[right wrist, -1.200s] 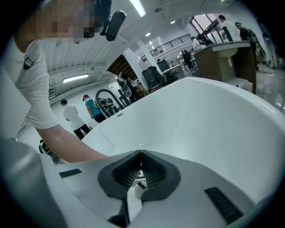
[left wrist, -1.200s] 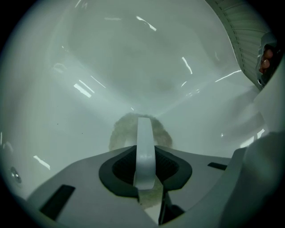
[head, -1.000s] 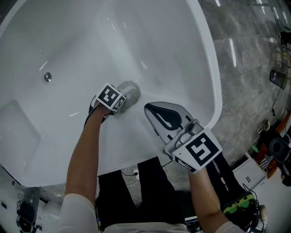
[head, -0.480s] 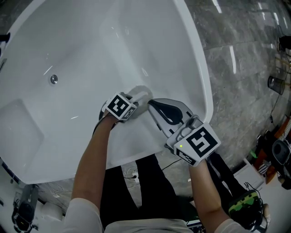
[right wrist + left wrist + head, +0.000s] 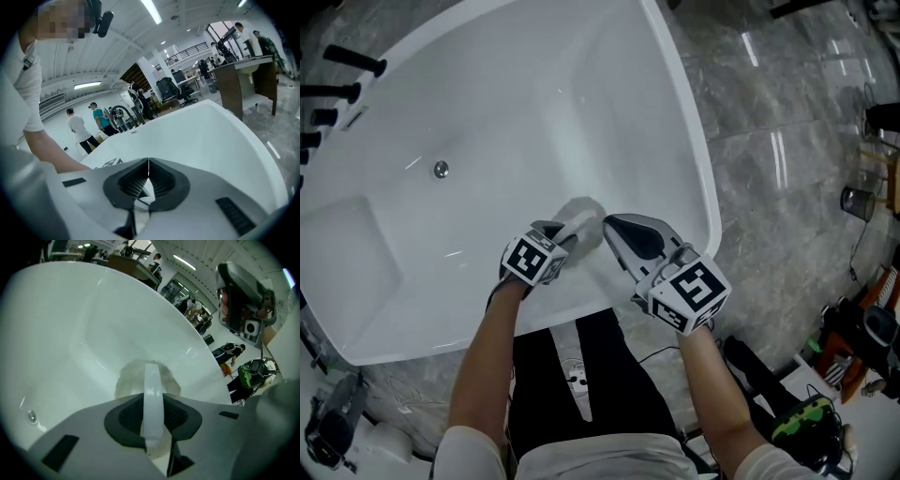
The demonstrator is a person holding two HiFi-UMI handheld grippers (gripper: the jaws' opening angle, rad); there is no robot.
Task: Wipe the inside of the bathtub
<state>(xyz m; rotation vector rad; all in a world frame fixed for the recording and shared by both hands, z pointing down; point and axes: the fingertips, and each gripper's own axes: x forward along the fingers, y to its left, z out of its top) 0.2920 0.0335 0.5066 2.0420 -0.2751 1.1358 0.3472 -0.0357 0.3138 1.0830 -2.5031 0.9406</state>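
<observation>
White bathtub [image 5: 487,103] on grey marble floor [image 5: 787,187]; left gripper [image 5: 561,236] jaws tight on cloth [image 5: 583,216], right gripper [image 5: 615,228] jaws together, empty.

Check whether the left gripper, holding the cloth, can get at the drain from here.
Probably yes. The left gripper is shut on the cloth against the bathtub wall, and the surface from there to the drain is bare; the right gripper sits off to the other side.
</observation>
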